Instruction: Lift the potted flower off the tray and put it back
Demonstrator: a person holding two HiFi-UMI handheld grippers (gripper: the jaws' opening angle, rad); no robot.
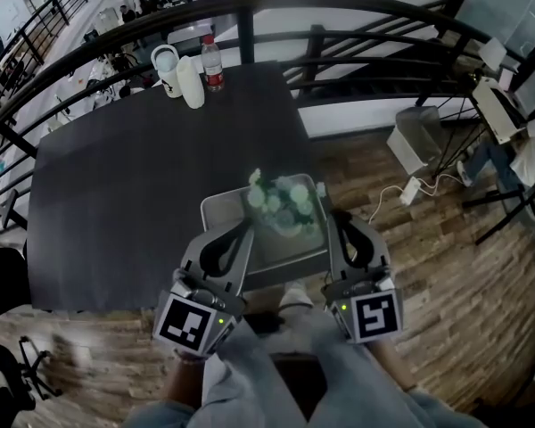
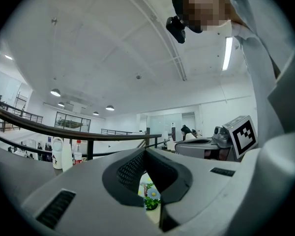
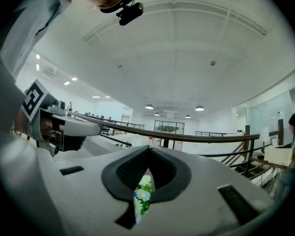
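Observation:
A potted flower [image 1: 282, 205] with pale blossoms stands in a grey tray [image 1: 216, 207] at the near edge of a dark table [image 1: 116, 176]. My left gripper [image 1: 245, 224] lies level over the tray's left side, just left of the flower, jaws shut and empty. Just off the tray's right rim, my right gripper [image 1: 331, 216] is also shut and holds nothing. The left gripper view shows the closed left gripper [image 2: 145, 150] with the flower [image 2: 150, 196] behind the slit below the tips. The right gripper [image 3: 148, 148] frames the flower [image 3: 142, 193] the same way.
Two white bottles [image 1: 167, 69] [image 1: 192, 80] and a red-labelled water bottle [image 1: 213, 65] stand at the table's far edge. A dark curved railing [image 1: 250, 12] runs behind. A seated person [image 1: 522, 150] is far right on the wooden floor [image 1: 446, 266].

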